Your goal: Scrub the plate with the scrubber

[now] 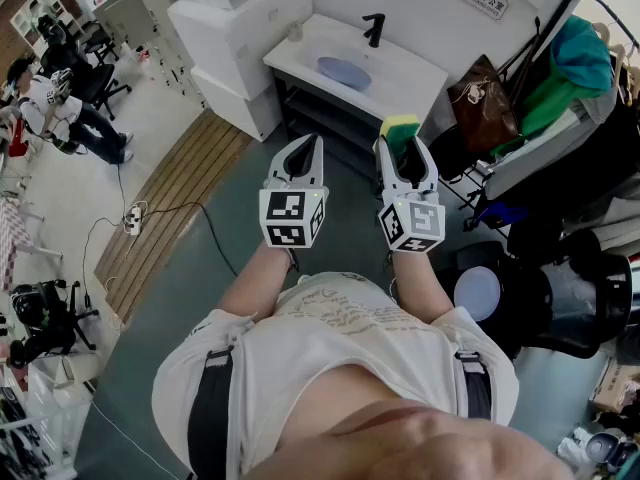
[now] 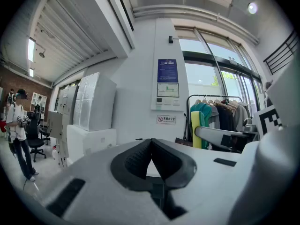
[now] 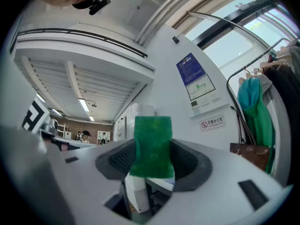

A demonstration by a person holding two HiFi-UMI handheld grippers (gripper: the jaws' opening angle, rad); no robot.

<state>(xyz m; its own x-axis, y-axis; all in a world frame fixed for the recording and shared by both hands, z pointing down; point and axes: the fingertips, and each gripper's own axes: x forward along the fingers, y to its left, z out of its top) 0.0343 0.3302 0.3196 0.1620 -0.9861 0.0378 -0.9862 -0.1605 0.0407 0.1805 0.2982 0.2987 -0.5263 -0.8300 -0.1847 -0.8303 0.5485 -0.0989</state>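
A blue plate (image 1: 344, 72) lies on the white sink counter (image 1: 405, 88) ahead of me, well beyond both grippers. My right gripper (image 1: 405, 151) is shut on the scrubber (image 1: 400, 128), a yellow sponge with a green pad; in the right gripper view the green scrubber (image 3: 151, 146) stands upright between the jaws. My left gripper (image 1: 302, 150) is held beside it at the same height, shut with nothing between its jaws; the left gripper (image 2: 151, 157) shows its pads meeting. Both grippers point up and forward, away from the plate.
A black faucet (image 1: 375, 30) stands at the back of the counter. A brown bag (image 1: 484, 103) and a rack of clothes (image 1: 575, 78) are to the right. White cabinets (image 1: 235, 53) stand left of the sink. People sit at desks far left (image 1: 60, 103). A cable lies on the floor (image 1: 135, 218).
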